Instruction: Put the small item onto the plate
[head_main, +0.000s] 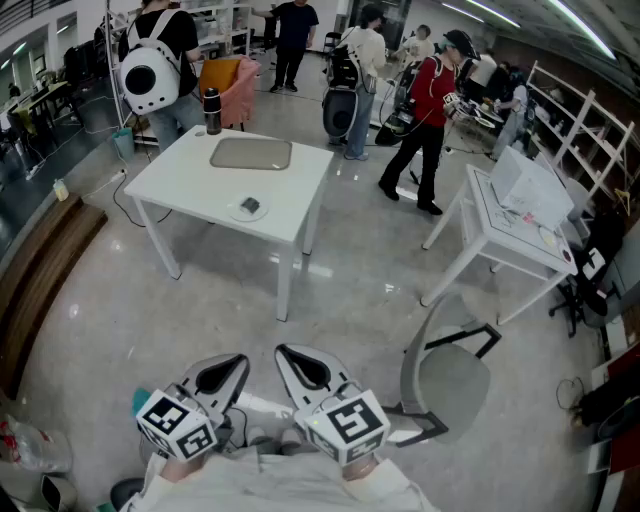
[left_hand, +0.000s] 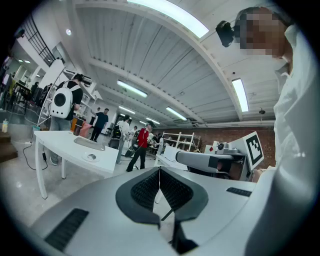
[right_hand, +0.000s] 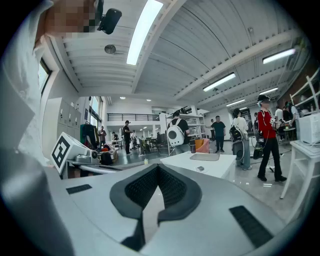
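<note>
A white table (head_main: 190, 180) stands well ahead of me. On its near side lies a small round plate (head_main: 240, 211) with a small dark item (head_main: 251, 205) resting on it. Both grippers are held low and close to the person's body, far from the table. My left gripper (head_main: 238, 362) is shut with nothing in it, and my right gripper (head_main: 285, 352) beside it is shut and empty too. In the left gripper view the pads (left_hand: 150, 190) meet, with the plate (left_hand: 91, 157) small in the distance. The right gripper view shows closed pads (right_hand: 170, 187) and the table (right_hand: 212, 165) far off.
A grey mat (head_main: 251, 153) and a dark bottle (head_main: 212, 110) sit on the table's far part. A second white table (head_main: 520, 235) stands to the right, with a grey chair (head_main: 445, 365) near me. Several people stand beyond the tables. Glossy floor lies between me and the table.
</note>
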